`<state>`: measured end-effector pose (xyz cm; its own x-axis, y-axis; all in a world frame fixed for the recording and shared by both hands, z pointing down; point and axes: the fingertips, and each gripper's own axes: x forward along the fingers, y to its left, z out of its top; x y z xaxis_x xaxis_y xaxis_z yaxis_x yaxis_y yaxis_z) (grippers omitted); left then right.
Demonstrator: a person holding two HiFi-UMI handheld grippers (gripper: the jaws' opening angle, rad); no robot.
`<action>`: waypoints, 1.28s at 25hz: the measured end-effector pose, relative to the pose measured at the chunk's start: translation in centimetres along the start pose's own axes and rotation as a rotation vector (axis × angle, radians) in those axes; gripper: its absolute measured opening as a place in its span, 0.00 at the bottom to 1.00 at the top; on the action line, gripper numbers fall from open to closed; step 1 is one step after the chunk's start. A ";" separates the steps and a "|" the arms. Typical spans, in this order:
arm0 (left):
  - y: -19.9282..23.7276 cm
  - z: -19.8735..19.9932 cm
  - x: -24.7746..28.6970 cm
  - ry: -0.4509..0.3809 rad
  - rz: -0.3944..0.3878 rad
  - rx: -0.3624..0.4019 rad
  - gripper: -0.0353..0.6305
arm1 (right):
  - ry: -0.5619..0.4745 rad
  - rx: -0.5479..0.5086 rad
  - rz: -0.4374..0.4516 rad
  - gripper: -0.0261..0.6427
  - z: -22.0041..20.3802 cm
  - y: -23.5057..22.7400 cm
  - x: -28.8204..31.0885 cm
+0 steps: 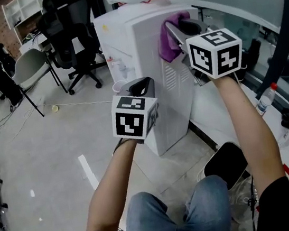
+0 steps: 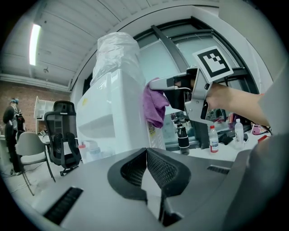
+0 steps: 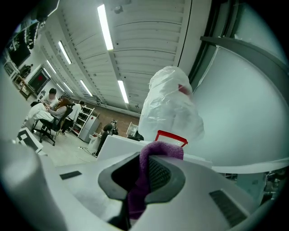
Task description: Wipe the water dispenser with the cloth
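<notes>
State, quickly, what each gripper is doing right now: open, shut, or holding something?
Left gripper: shut, with nothing between its jaws.
Right gripper: shut on the purple cloth.

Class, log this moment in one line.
right gripper: shut on purple cloth | cloth: near water dispenser top | left gripper: shut, empty
</notes>
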<state>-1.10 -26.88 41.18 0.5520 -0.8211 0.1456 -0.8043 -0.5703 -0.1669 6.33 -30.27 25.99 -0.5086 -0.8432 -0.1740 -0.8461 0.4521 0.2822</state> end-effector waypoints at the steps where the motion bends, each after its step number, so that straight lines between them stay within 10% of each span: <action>1: -0.1 -0.3 0.0 0.000 -0.003 -0.002 0.09 | 0.002 0.000 -0.002 0.09 -0.5 0.1 -0.2; 32: -2.7 -12.7 1.2 0.127 -0.031 -0.036 0.09 | 0.229 0.203 0.019 0.09 -21.7 4.9 -3.4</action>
<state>-1.04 -25.99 54.22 0.5465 -0.7918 0.2728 -0.7958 -0.5924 -0.1254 7.35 -31.48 48.47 -0.4948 -0.8674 0.0531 -0.8632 0.4976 0.0849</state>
